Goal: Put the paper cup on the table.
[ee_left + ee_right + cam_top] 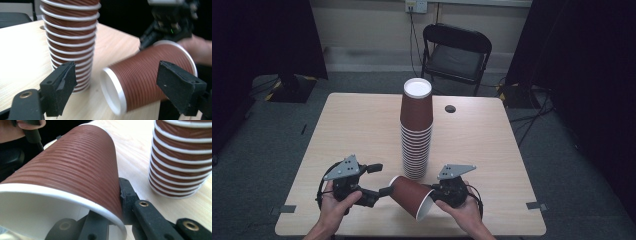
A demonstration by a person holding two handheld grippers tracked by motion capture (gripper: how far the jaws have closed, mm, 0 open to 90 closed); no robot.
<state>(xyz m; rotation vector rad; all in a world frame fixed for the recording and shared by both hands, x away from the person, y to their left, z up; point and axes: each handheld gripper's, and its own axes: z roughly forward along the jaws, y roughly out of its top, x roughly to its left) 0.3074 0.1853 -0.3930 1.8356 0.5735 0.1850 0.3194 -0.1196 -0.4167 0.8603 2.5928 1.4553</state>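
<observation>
Brown paper cup [410, 195] lies sideways, clamped at its rim by the right hand-held gripper [438, 193]; left hand-held gripper [381, 180] gapes, ready to take it near the stack [416, 131].

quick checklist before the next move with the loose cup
1. Right hand-held gripper clamped on the rim of the single paper cup, one jaw inside, one outside: ok.
2. Cup off the table, tilted on its side: ok.
3. Left hand-held gripper around the cup's base end, pads not pressing yet: not ok.
4. Stack of upside-down paper cups upright: ok.
5. Gap between the held cup and the stack: ok, narrow.
6. Cup wall uncrushed: cannot tell at the clamp.
</observation>
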